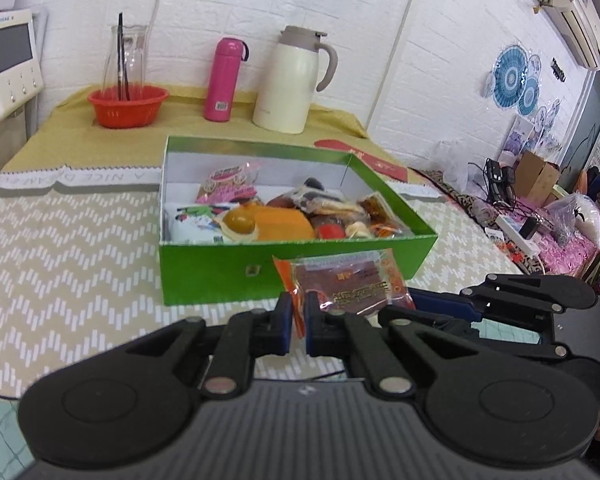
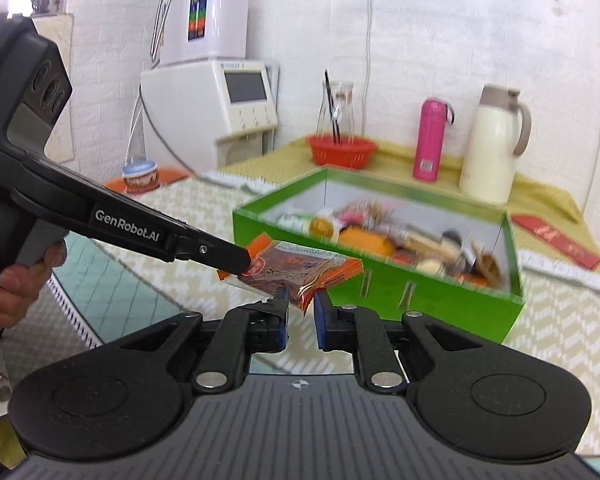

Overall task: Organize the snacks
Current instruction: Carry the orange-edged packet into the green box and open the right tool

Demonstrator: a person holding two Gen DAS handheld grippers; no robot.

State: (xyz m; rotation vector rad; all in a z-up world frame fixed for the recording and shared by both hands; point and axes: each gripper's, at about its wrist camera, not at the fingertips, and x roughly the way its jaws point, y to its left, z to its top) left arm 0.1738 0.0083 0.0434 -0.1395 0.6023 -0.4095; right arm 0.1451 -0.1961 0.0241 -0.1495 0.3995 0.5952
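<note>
My left gripper is pinched on the orange edge of the snack packet. The packet hangs in the air just in front of the green box full of snacks. My right gripper is at the packet's other end, fingers a little apart around its corner, not squeezing it.

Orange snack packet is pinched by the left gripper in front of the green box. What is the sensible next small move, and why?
Probably lift the orange snack packet a little and carry it forward over the near wall of the green box. The left gripper is shut on the packet's edge, the packet is outside the box, and the right gripper is open with a corner of the packet between its fingers, not clamped.
</note>
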